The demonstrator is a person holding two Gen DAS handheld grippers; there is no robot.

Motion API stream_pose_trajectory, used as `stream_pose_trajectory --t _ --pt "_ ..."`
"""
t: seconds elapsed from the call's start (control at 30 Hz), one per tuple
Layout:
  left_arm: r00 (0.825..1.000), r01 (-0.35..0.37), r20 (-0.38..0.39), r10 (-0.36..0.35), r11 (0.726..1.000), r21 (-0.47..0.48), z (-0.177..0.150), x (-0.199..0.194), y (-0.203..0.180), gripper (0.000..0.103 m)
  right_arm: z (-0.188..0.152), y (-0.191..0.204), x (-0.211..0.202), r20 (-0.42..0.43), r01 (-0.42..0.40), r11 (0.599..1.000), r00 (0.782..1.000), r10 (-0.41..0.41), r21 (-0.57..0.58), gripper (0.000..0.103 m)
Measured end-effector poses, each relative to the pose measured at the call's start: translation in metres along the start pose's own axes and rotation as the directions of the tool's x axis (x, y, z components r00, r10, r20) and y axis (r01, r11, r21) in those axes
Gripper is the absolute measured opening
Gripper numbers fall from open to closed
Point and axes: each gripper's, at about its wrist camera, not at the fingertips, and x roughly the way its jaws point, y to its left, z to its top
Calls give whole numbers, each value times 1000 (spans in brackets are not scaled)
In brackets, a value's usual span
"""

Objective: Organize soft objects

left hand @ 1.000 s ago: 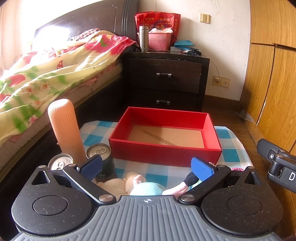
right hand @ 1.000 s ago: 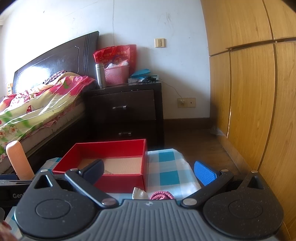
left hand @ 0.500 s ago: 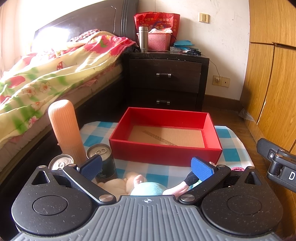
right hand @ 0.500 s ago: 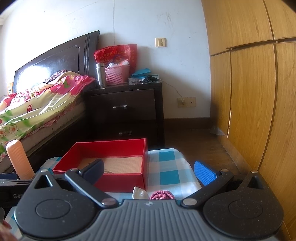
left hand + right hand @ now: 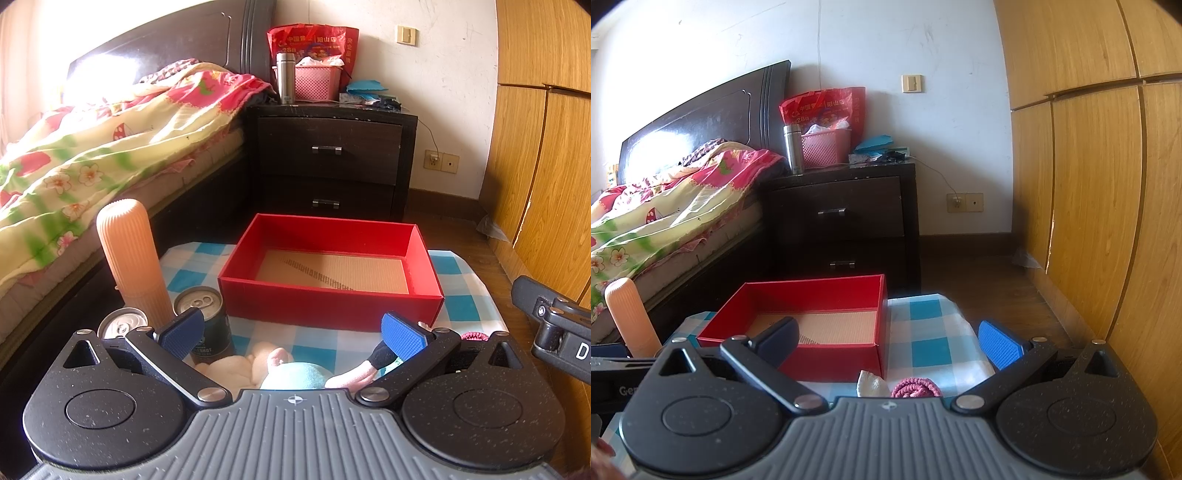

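Plush toy (image 5: 288, 373) lies on the checked counter (image 5: 458, 306) just before the empty red box (image 5: 332, 306), between the wide-open, empty left hand-held gripper (image 5: 293, 330) fingers. It looks light and squashy, so gripping its blue middle seems safest. Right hand-held gripper (image 5: 890, 339), also spread and empty, hovers over a pink knitted bundle (image 5: 916, 387).

Red bag (image 5: 314, 38): "28", Chinese characters; dark can (image 5: 207, 325): "SHOT".

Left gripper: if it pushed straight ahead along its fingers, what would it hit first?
Probably the near wall of the red box, beyond the open left gripper; the plush toy seems to lie below that line, though depth is unclear.
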Motion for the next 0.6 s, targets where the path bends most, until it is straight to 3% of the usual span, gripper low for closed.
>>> stream_pose_trajectory --t 0.43,0.6 --pt "1000 1 -1 -1 1000 26 -4 -4 8 98 0 -1 -1 -21 -17 1000 1000 17 -13 85" --pt "999 -38 -30 39 999 33 -19 -3 27 98 -9 -4 0 -67 -38 999 997 36 -30 85"
